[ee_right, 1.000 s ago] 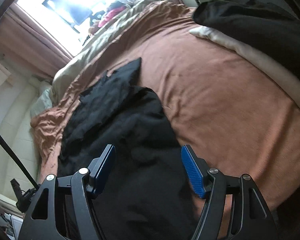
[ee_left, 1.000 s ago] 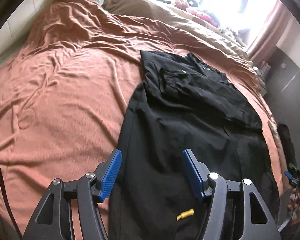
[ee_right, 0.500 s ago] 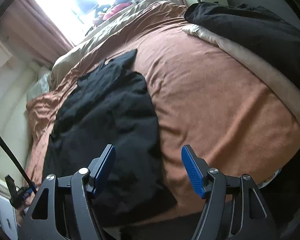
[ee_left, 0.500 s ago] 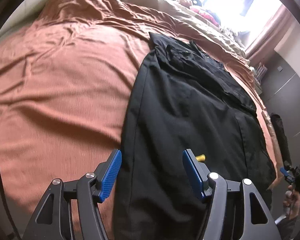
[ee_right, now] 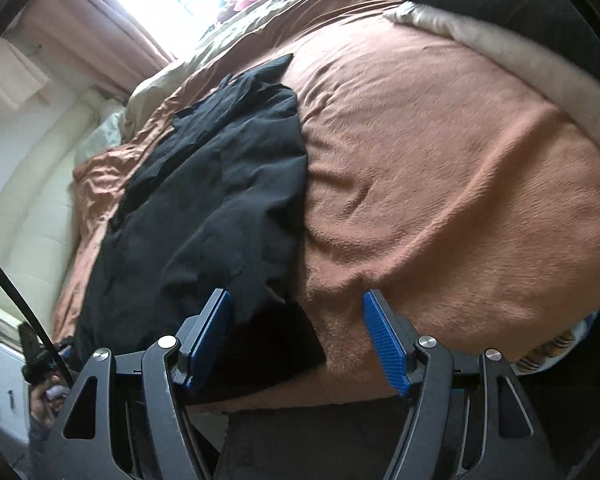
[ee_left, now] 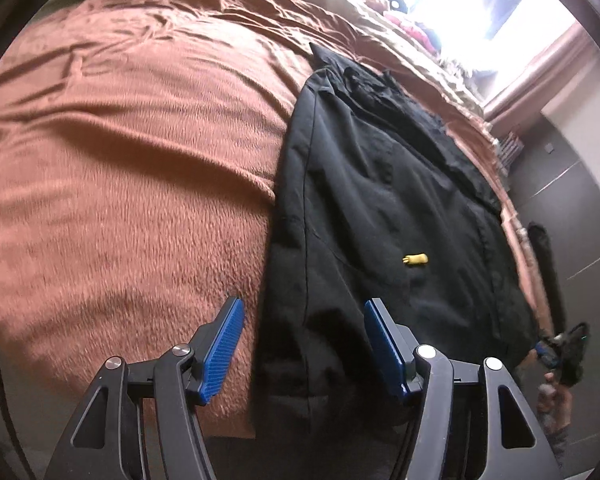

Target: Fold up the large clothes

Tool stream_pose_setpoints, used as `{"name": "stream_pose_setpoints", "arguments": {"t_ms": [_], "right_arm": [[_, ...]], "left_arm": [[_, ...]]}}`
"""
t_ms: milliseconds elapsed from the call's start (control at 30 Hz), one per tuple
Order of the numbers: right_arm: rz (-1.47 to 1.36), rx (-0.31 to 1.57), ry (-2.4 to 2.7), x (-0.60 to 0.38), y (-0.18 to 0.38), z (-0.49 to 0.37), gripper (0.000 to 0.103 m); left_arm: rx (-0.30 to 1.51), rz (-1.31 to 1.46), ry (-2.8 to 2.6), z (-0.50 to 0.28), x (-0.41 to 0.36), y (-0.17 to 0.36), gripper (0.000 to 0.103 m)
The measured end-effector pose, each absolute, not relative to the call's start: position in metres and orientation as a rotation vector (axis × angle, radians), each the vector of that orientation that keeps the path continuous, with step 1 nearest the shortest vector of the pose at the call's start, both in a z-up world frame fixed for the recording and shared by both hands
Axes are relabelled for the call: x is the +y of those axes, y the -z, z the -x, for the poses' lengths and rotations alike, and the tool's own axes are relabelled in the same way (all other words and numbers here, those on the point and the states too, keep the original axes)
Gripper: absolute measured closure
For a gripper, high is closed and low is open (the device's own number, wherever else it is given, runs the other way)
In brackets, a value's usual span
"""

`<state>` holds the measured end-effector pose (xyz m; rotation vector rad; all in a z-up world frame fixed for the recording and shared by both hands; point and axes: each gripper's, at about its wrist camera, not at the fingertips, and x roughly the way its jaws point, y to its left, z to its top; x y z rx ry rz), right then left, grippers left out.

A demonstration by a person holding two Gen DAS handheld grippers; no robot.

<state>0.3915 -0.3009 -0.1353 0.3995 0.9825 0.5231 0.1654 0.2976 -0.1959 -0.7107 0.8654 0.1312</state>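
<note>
step: reaching for near hem of long black fabric garment on rust-brown bed blanket | left gripper: agape, empty | right gripper: agape, empty | tip: pinch both near corners squarely, lift evenly, fold away.

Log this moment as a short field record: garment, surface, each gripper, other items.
garment: black jacket lying flat along the bed, near hem at the bed's edge
detail: small yellow tag on the jacket
surface: rust-brown blanket
left gripper: open, empty, over the jacket's left hem corner
right gripper: open, empty, over the right hem corner
other: dark and cream bedding at the bed's far side
</note>
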Motion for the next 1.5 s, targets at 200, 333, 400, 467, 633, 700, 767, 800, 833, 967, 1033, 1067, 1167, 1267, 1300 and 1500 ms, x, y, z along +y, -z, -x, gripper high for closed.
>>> {"name": "stream_pose_setpoints", "arguments": {"t_ms": [200, 333, 400, 467, 633, 700, 767, 800, 833, 967, 1033, 1067, 1167, 1267, 1300, 1500], "right_arm": [[-0.522, 0.998, -0.675, -0.296, 0.152, -0.411, 0.036], [-0.533, 0.981, -0.771, -0.291, 0.158, -0.415, 0.036], [-0.54, 0.981, -0.807, -0.292, 0.16, -0.414, 0.036], [-0.564, 0.979, -0.88, -0.296, 0.159, -0.409, 0.036], [-0.574, 0.951, -1.05, -0.311, 0.155, -0.382, 0.036], [-0.541, 0.958, -1.037, -0.313, 0.159, -0.377, 0.036], [-0.532, 0.966, -0.996, -0.315, 0.165, -0.378, 0.036], [-0.531, 0.966, -0.963, -0.316, 0.169, -0.38, 0.036], [-0.53, 0.966, -0.939, -0.315, 0.172, -0.383, 0.036], [-0.536, 0.976, -0.896, -0.304, 0.18, -0.389, 0.045], [-0.525, 0.976, -0.889, -0.296, 0.18, -0.39, 0.05], [-0.518, 0.974, -0.881, -0.292, 0.18, -0.39, 0.056], [-0.558, 0.975, -0.876, -0.294, 0.179, -0.387, 0.084], [-0.613, 0.934, -0.908, -0.295, 0.169, -0.376, 0.095], [-0.624, 0.911, -0.933, -0.298, 0.163, -0.372, 0.097], [-0.644, 0.8, -1.007, -0.312, 0.124, -0.347, 0.102]], "left_arm": [[0.785, 0.974, 0.004, -0.152, 0.309, 0.21, 0.042], [0.744, 1.034, 0.066, -0.145, 0.311, 0.213, 0.042], [0.725, 1.046, 0.095, -0.142, 0.311, 0.212, 0.045], [0.708, 1.039, 0.109, -0.139, 0.311, 0.208, 0.046], [0.684, 0.991, 0.156, -0.137, 0.303, 0.198, 0.045], [0.709, 0.954, 0.155, -0.14, 0.297, 0.199, 0.045], [0.754, 0.908, 0.115, -0.142, 0.292, 0.204, 0.045], [0.767, 0.895, 0.098, -0.142, 0.29, 0.209, 0.047], [0.77, 0.892, 0.091, -0.141, 0.289, 0.211, 0.048], [0.73, 0.919, 0.07, -0.138, 0.293, 0.215, 0.05], [0.719, 0.921, 0.057, -0.137, 0.293, 0.216, 0.053], [0.713, 0.922, 0.049, -0.138, 0.293, 0.217, 0.057], [0.713, 0.933, 0.011, -0.14, 0.296, 0.221, 0.089], [0.701, 0.962, 0.023, -0.137, 0.299, 0.219, 0.097], [0.681, 0.968, 0.033, -0.133, 0.3, 0.215, 0.098], [0.572, 0.982, 0.097, -0.12, 0.303, 0.178, 0.099]]}}
